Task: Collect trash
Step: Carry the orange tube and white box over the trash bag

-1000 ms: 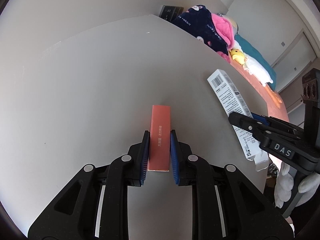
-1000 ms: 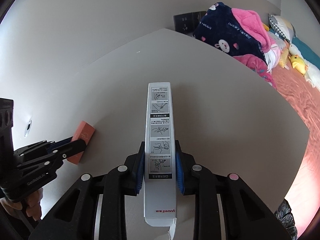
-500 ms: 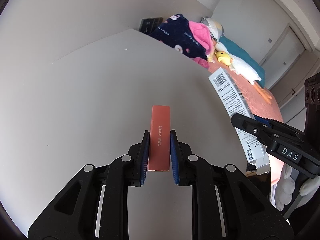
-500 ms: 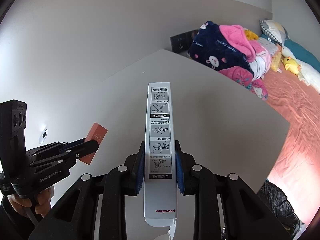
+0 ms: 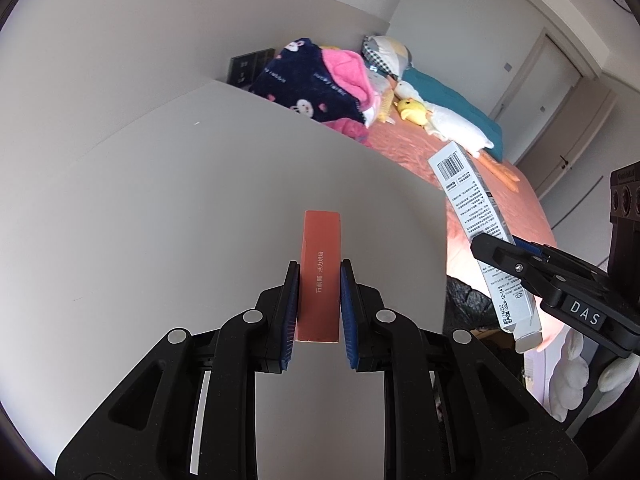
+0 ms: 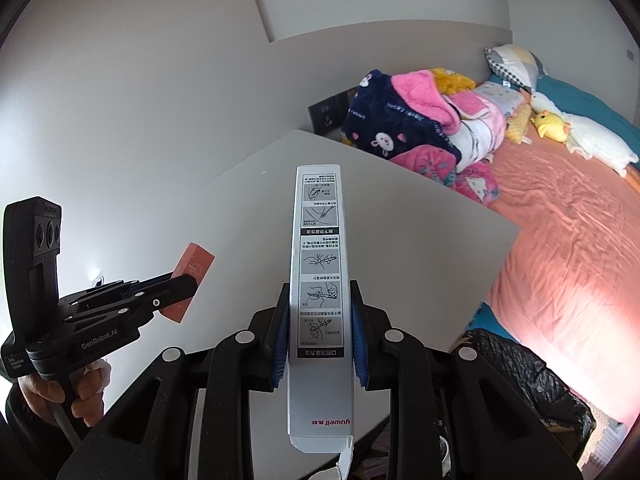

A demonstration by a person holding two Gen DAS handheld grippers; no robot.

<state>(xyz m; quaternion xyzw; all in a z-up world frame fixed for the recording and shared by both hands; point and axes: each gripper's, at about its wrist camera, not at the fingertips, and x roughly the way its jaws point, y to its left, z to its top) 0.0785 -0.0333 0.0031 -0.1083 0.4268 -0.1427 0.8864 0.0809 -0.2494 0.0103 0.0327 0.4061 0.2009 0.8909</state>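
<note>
1. Two pieces of trash are being held up in the air, above the gray table (image 5: 168, 216), so the picking up looks done.
2. What is left, I think, is dropping both into the black trash bag (image 6: 532, 384), which is sitting low and to the right of the right gripper, past the table edge. Nothing is in the bag from these two yet.
3. The left gripper (image 5: 319, 300) is squeezing the small orange box (image 5: 321, 272) tight between its blue pads. The box is sticking out straight ahead of the fingers.
4. The right gripper (image 6: 319, 328) is squeezing the long white box (image 6: 319, 264) around its lower middle. Most of the box is pointing forward, and its open flap end is hanging back toward the camera.
5. Both grippers are tilting forward and down, side by side but well apart. From the right wrist view, the left gripper is off to the left, and a hand (image 6: 60, 392) is wrapping around its handle.
6. No other trash is showing on the table top that I can see.
7. Beyond the table, a bed (image 6: 580, 248) with blankets and soft toys is lying ahead and to the right.
</note>
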